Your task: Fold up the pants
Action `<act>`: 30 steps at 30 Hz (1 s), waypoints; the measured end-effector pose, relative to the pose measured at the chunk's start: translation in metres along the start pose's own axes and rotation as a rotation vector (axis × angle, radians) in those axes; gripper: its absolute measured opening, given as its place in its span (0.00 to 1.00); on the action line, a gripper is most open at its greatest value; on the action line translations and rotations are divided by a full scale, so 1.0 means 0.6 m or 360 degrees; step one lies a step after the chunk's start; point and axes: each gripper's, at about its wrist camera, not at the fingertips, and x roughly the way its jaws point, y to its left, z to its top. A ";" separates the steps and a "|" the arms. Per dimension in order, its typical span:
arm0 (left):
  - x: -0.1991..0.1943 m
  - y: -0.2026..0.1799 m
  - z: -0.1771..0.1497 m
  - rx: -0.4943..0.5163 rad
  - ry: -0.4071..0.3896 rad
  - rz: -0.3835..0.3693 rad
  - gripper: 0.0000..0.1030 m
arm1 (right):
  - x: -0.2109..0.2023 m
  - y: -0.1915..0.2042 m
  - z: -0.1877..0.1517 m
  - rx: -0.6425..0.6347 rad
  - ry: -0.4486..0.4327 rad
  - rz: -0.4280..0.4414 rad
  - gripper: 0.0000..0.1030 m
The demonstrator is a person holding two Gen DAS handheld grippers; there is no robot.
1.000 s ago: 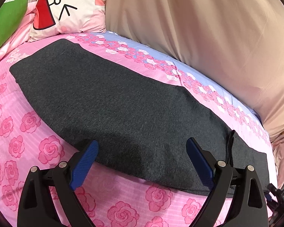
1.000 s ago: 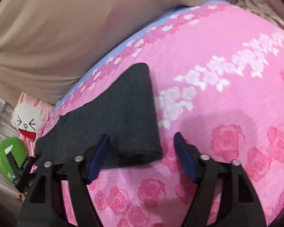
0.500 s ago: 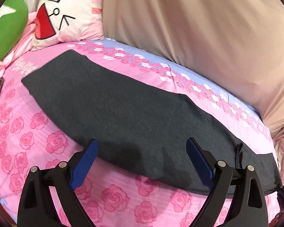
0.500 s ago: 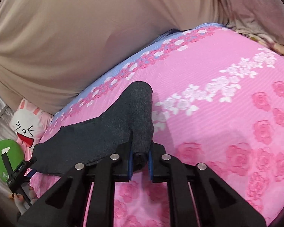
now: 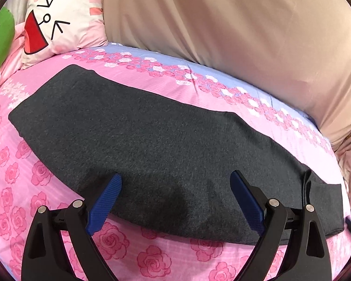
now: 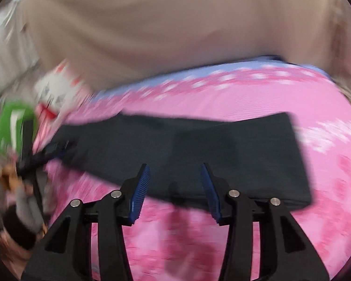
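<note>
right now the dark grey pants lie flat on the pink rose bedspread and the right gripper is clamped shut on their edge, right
Not quite. The right gripper is not clamped: the right wrist view shows its jaws apart and opening, with nothing pinched between them. The rest holds: the dark grey pants lie flat on the pink rose bedspread.

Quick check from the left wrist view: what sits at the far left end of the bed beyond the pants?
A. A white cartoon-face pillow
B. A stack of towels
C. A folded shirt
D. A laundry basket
A: a white cartoon-face pillow lies past the far end of the dark grey pants.
</note>
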 end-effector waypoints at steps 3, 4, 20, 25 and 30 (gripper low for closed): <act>-0.005 0.009 -0.001 -0.0031 -0.0014 -0.0038 0.89 | 0.053 0.028 -0.009 -0.0095 0.0121 -0.0010 0.42; -0.005 0.012 0.000 -0.0047 -0.0015 -0.0054 0.89 | 0.063 0.024 -0.009 -0.0081 0.0143 -0.0021 0.33; -0.003 0.033 0.000 -0.0162 -0.0005 -0.0185 0.89 | 0.125 0.023 0.035 0.0032 0.0211 -0.0088 0.11; 0.000 0.034 0.001 -0.0174 0.0001 -0.0198 0.89 | 0.076 0.039 0.054 -0.0077 0.0042 -0.0195 0.60; 0.001 0.038 0.001 -0.0195 0.0003 -0.0214 0.89 | 0.143 0.039 0.035 -0.0137 0.0273 -0.0213 0.46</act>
